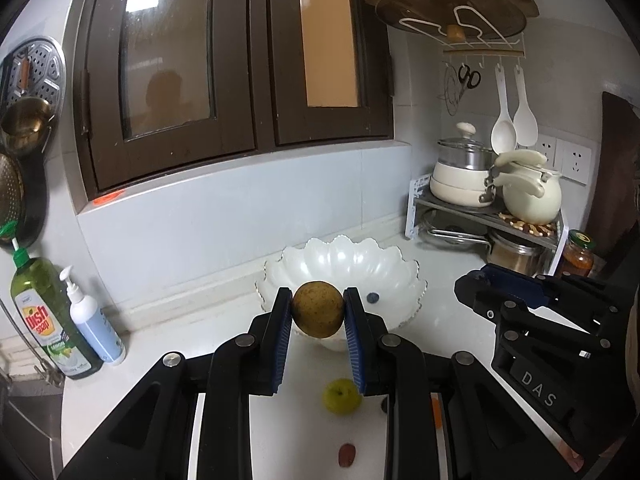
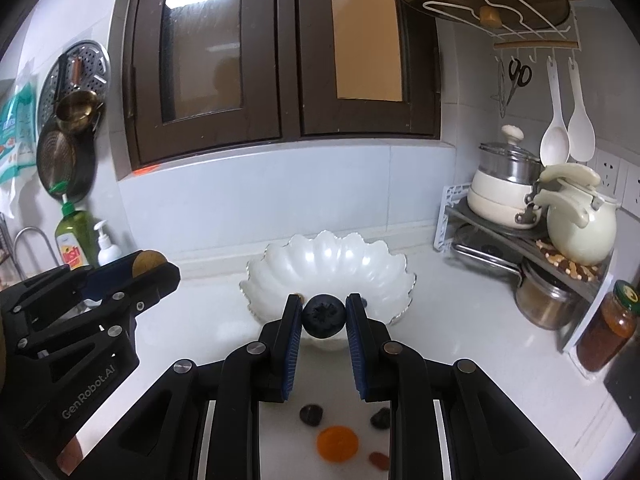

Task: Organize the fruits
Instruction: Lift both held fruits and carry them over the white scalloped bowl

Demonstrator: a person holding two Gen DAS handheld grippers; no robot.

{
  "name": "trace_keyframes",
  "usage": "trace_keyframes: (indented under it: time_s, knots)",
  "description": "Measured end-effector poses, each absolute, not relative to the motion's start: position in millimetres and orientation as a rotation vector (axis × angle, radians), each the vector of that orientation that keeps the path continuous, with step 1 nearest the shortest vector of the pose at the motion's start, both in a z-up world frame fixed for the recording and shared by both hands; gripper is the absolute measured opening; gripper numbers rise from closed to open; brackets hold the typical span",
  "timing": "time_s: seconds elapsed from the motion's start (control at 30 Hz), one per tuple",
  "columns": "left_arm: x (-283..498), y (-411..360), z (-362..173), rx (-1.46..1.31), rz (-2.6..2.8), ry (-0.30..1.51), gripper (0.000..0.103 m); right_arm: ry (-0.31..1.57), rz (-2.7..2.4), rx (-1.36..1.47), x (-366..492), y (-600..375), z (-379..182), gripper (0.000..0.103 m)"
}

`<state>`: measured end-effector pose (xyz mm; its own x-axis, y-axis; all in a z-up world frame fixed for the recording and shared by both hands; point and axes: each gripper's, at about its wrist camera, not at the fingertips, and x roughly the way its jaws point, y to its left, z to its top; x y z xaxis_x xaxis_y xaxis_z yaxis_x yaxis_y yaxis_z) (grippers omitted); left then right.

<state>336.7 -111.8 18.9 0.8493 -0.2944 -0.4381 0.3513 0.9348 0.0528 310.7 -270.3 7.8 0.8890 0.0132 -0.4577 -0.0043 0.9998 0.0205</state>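
A: Count the grippers and state what each carries.

B: Two. The left gripper [image 1: 318, 312] is closed onto one brownish-yellow round fruit [image 1: 318, 309]. The right gripper [image 2: 323, 315] is closed onto one blueberry [image 2: 323, 316]. Both loads sit at frame centre, in front of the single white scalloped bowl [image 2: 340, 256].

A: Bowl contents?

B: One second blueberry [image 1: 373, 298], resting inside at the right of the left gripper tips.

A: Loose items on the counter [image 2: 440, 320]?

B: Left wrist view: one green apple-like fruit [image 1: 342, 395] and one reddish dried piece [image 1: 347, 455], both lower centre. Right wrist view: one orange fruit [image 2: 337, 443], two dark dried pieces [image 2: 311, 415] [image 2: 380, 418] and one small reddish piece [image 2: 378, 459], all lower centre.

A: View differences?

B: The green fruit shows only in the left view; the two dark pieces show only in the right view. Each view shows the other gripper at its edge.
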Motion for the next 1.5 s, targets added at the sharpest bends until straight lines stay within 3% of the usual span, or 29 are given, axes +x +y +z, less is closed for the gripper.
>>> trace_keyframes:
  time_s: [0.8,1.5]
  knots:
    - [428.7,-138.2,31.5,0.152,-0.318,0.509,0.026,0.543,0.043,0.04,402.0,-284.1,13.5,0.024]
    - [513.1,-165.3,3.1,0.192,-0.286,0.693,0.026,0.724,0.05,-0.005,497.6,-298.9,-9.7,0.024]
